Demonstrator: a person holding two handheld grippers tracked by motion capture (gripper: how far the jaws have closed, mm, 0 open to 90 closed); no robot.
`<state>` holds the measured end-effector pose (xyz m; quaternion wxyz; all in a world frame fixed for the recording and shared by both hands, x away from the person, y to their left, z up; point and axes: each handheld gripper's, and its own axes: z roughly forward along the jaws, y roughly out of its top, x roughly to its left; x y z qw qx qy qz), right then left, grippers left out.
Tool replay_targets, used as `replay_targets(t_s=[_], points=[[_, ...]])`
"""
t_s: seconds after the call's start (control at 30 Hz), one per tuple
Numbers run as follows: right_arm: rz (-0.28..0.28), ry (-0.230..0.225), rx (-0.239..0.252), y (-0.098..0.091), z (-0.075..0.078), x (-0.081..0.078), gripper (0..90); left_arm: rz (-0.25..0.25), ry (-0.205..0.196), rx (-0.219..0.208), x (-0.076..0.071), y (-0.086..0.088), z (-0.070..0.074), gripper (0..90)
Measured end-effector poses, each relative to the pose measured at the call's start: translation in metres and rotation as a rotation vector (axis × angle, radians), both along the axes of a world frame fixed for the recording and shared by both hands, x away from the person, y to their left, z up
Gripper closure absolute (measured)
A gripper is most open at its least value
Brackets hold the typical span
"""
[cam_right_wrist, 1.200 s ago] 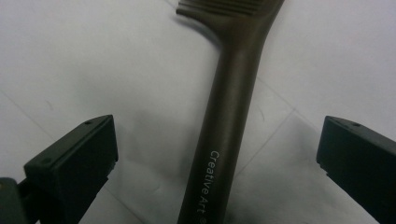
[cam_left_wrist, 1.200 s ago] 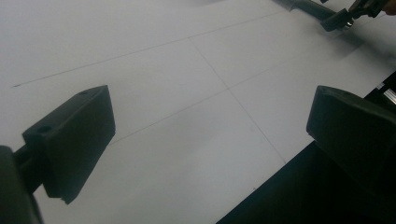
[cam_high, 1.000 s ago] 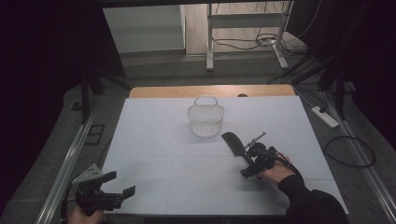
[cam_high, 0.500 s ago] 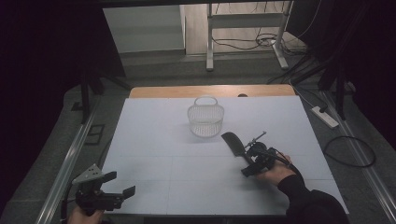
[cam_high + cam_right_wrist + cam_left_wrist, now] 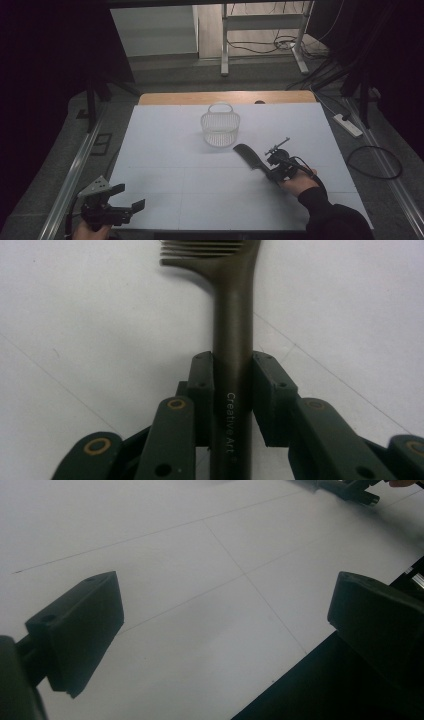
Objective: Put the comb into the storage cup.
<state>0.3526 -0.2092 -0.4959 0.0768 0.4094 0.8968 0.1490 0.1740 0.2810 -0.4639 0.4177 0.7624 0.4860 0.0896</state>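
Observation:
A dark comb [image 5: 248, 154] lies on the white table, right of the middle, its toothed end pointing toward the basket. My right gripper [image 5: 272, 172] has just been closing, and its pads now press both sides of the comb's handle [image 5: 232, 300]; in the right gripper view its jaws [image 5: 233, 375] clamp the handle with no gap. A white wire basket [image 5: 220, 125] stands upright behind the comb. At the table's front left corner my left gripper [image 5: 129, 196] is open with nothing between its jaws [image 5: 225, 615], over bare table.
The white table sheet [image 5: 175, 165] ends in a wooden strip [image 5: 225, 97] at the back. Metal rails run along both sides. On the floor to the right lie a power strip [image 5: 348, 125] and cables. The right gripper [image 5: 350, 487] appears far off in the left gripper view.
The right gripper's jaws have drawn together on the comb's handle. Both hands, the comb and the basket stay where they were.

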Motion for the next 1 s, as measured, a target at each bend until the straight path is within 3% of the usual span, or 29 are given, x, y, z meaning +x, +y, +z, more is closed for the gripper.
replay_targets(t_s=[0.5,0.83,1.0], points=[[0.047,-0.014,0.041,-0.011,0.002,-0.003,72.3,-0.001,0.001,0.008,0.000,-0.001,0.000,2.5],[0.069,-0.069,0.085,-0.015,0.010,-0.012,72.2,-0.009,-0.004,0.004,0.000,-0.001,0.001,2.5],[0.088,-0.082,0.099,-0.014,0.013,-0.017,72.2,-0.023,0.007,-0.036,0.002,-0.001,0.001,0.9]])
